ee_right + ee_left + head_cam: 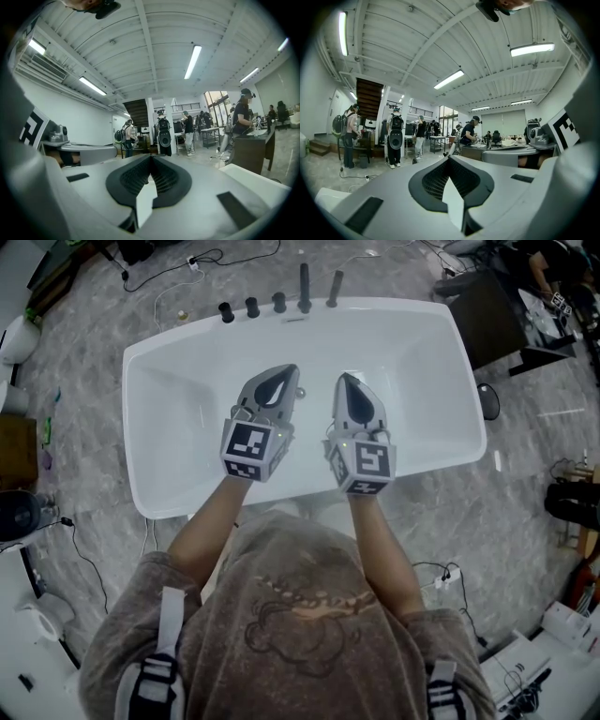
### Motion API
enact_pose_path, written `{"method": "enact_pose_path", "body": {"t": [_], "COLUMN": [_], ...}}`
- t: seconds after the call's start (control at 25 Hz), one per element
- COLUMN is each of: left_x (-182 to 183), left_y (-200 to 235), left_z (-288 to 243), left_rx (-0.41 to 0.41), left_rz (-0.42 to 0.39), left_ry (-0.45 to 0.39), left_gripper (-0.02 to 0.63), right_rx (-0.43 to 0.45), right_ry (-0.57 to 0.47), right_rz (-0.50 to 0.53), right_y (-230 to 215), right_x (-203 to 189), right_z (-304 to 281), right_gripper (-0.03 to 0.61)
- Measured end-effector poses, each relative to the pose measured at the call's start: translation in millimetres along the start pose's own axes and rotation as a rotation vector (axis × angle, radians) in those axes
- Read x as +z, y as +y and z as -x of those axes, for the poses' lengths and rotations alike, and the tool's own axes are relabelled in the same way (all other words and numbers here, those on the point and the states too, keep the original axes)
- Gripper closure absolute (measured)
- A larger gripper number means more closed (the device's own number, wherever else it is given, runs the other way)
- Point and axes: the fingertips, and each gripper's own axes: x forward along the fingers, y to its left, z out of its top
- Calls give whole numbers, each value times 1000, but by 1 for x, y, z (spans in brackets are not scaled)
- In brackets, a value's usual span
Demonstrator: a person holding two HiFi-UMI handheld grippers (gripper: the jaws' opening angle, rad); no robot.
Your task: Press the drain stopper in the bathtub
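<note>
Left claw [292,369] and right claw [342,377] both closed, tips meeting, gripping nothing, over bathtub [159,390]. Bathtub in head view only. Gripper views give ceiling [440,42] and people [164,131].

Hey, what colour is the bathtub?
White. The bathtub shows best in the head view.

Head view overlooks bathtub [178,399]; gripper views face outward, roughly level.

Big workshop hall from where I'm sitting: grey marble-pattern floor [84,334] with cables [187,261] trailing across it, and a white ribbed ceiling [417,42] with long tube lights [448,79]. There's a dark staircase [369,96] by a plain white wall [89,117], bright windows [215,101] at the back, and people [396,138] standing around work tables [438,138].
</note>
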Motion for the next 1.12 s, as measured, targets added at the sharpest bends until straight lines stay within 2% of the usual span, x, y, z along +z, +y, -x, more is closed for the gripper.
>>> {"method": "enact_pose_path", "body": {"t": [0.28, 0.56, 1.12], "left_x": [-14, -32, -117], "left_y": [-1, 11, 43], "left_z": [-31, -59, -130], "left_rx": [7, 32, 71], "left_rz": [-7, 21, 55], "left_ry": [7, -24, -43], "left_gripper": [611, 611, 611], "right_rx": [-1, 28, 100], "right_ry": [28, 29, 13], "right_rz": [-17, -5, 29], "right_y": [-25, -36, -68], "right_x": [-21, -42, -122], "right_z": [-23, -50, -125], "right_gripper": [575, 575, 575]}}
